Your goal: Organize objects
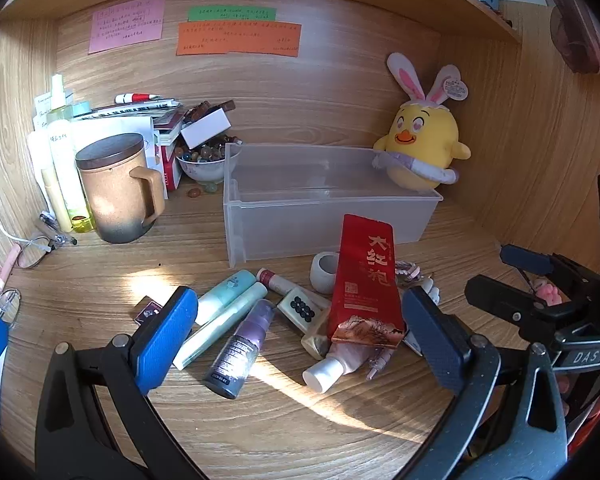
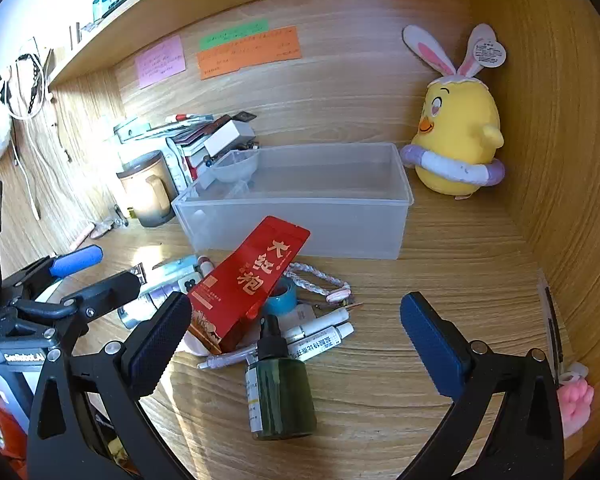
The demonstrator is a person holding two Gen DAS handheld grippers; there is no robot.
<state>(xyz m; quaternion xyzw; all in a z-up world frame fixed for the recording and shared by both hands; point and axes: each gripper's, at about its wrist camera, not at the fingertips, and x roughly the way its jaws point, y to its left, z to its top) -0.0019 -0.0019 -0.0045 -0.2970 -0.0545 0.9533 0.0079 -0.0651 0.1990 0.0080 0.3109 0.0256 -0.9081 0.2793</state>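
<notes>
Left gripper [image 1: 300, 336] jaws apart, empty, right gripper [image 2: 296, 340] jaws apart, empty, one clear bin [image 1: 328, 216], one red pouch [image 1: 364, 276], one plush chick [image 1: 424, 140], one mug [image 1: 116, 188], three wall notes.

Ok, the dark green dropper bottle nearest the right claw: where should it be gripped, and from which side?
Probably across the wide green body of the dropper bottle, coming from the camera side. It stands on the desk below the open right claw, its flat sides facing either pad. The black cap is narrow and crowded by the white tubes.
</notes>
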